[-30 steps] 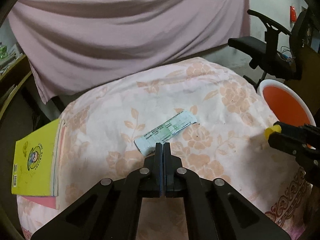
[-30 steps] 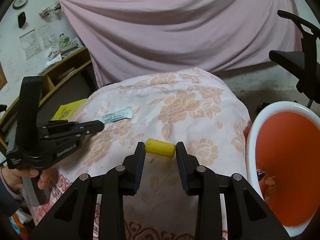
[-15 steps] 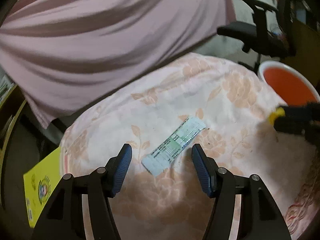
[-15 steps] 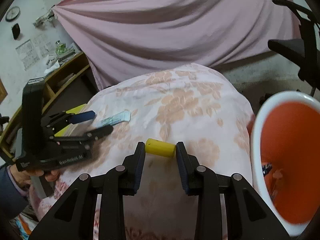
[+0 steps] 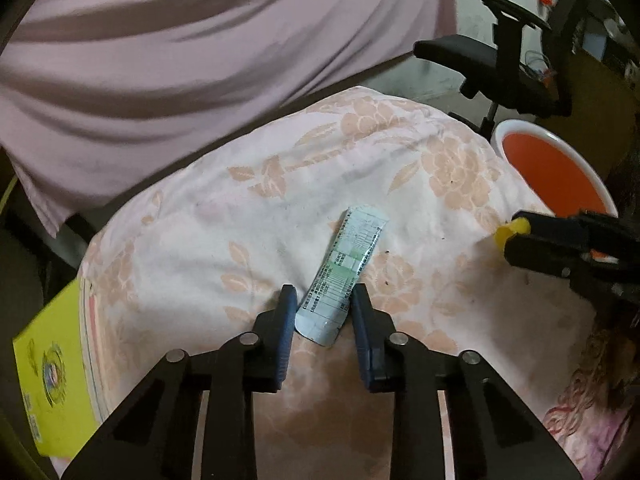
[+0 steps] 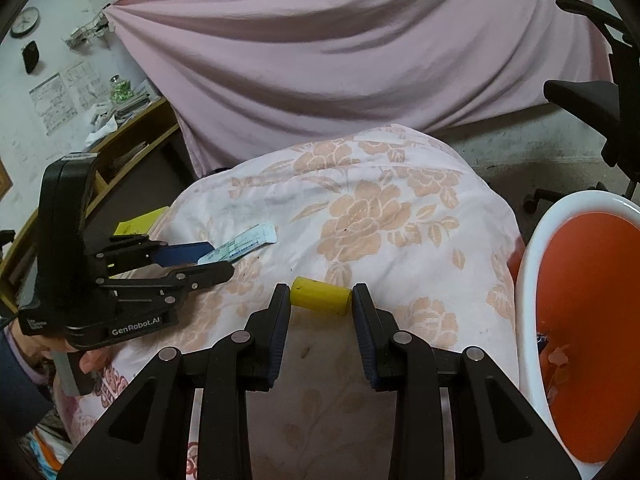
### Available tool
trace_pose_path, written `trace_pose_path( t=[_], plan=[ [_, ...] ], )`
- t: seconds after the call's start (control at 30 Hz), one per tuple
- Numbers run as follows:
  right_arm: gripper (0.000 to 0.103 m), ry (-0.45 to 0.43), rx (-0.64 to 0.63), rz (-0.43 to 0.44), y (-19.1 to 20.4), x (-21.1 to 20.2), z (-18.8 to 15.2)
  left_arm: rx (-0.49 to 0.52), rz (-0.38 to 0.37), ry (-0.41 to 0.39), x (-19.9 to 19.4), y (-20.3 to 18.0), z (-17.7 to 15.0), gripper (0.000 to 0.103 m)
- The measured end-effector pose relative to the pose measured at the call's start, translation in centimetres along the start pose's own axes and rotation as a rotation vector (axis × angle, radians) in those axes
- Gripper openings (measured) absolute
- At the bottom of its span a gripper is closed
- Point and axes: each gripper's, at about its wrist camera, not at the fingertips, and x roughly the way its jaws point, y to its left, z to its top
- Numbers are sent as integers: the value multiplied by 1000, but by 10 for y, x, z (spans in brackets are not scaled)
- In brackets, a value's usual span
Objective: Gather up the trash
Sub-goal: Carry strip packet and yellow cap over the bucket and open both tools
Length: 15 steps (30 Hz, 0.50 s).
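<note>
A flat light-blue printed packet [image 5: 344, 272] lies on the floral cloth [image 5: 248, 216]; it also shows in the right wrist view [image 6: 240, 247]. My left gripper [image 5: 322, 300] is open, its two fingers on either side of the packet's near end; it appears in the right wrist view [image 6: 200, 258] too. My right gripper [image 6: 321, 299] is shut on a small yellow cylinder [image 6: 321, 301], held above the cloth, left of the bin. The cylinder's end shows in the left wrist view [image 5: 511, 234]. The bin [image 6: 532, 264] is white outside and orange inside, with scraps at its bottom; it also shows in the left wrist view [image 5: 560, 168].
A yellow book [image 5: 52, 364] lies at the cloth's left edge. A pink drape [image 6: 360, 48] hangs behind. A black office chair [image 5: 496, 64] stands beyond the bin. A wooden shelf [image 6: 132, 140] with clutter runs along the left wall.
My left gripper went from shut to open and came down around the packet's near end. My right gripper kept hold of the yellow cylinder and barely moved.
</note>
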Motion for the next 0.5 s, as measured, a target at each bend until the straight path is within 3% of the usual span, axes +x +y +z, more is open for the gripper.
trace_pose_path(
  t=[0.13,0.3,0.43,0.5],
  plan=[
    [30,-11,6,10,-1,-6,-3,-103,4,-31,-10,-3,-10,22],
    [29,-51,9,20,-1,-21,-9,-253,-51,-119,-34,-12,-34,22],
    [29,-135,-7,31,4,-41,-15,-384,-108,-207,-56,-16,-52,22],
    [29,-193,-22,34,7,-53,-17,-414,-93,-282,-74,-23,-61,22]
  ],
)
